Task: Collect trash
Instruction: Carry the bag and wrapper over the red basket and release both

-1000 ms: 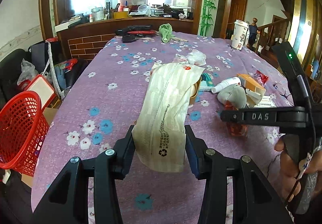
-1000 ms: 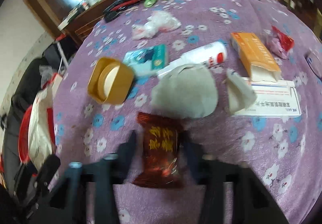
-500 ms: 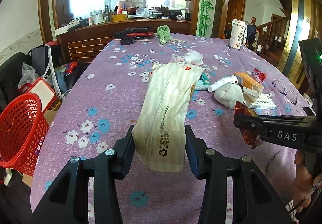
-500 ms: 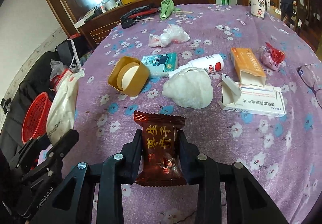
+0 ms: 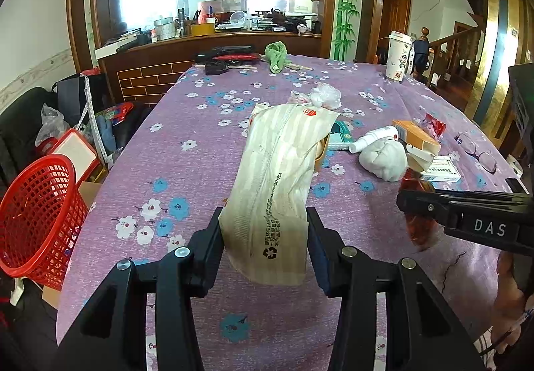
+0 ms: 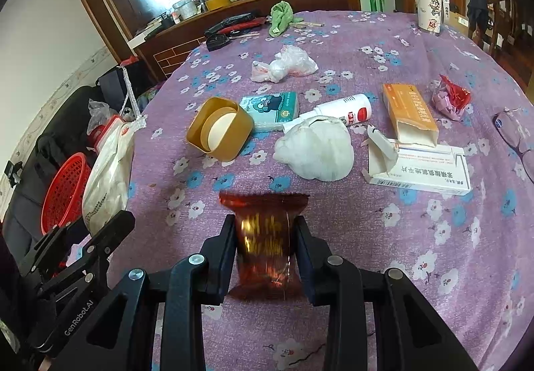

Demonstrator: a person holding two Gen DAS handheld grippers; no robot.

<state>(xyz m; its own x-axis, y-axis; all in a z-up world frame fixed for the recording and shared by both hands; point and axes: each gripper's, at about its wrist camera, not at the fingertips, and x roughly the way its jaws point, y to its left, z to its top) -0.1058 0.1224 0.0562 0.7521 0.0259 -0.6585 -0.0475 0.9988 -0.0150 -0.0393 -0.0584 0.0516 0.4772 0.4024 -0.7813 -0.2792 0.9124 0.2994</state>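
Item one: my left claw [image 5: 265, 246] is clamped across the lower end of a cream paper bag [image 5: 280, 177], held upright off the purple tablecloth [image 5: 187, 170], presumably ready for the red basket [image 5: 36, 214] beside the table. Item two: my right claw [image 6: 265, 256] pinches a dark red snack wrapper [image 6: 263, 237] by its sides, lifted clear. Uncollected on the cloth: white crumpled wad [image 6: 317, 150], orange box [image 6: 409, 115], tan round tub [image 6: 220, 129].

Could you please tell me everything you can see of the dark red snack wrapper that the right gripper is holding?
The snack wrapper is a small pillow-style packet of glossy, dark red-brown film with gold characters, blurred here. Its top edge is a flat crimped seal that flares wider than the body. It stands roughly upright, pinched at both sides by the right gripper, clear of the purple floral tablecloth. Nothing else touches it. In the left wrist view it looks translucent red.
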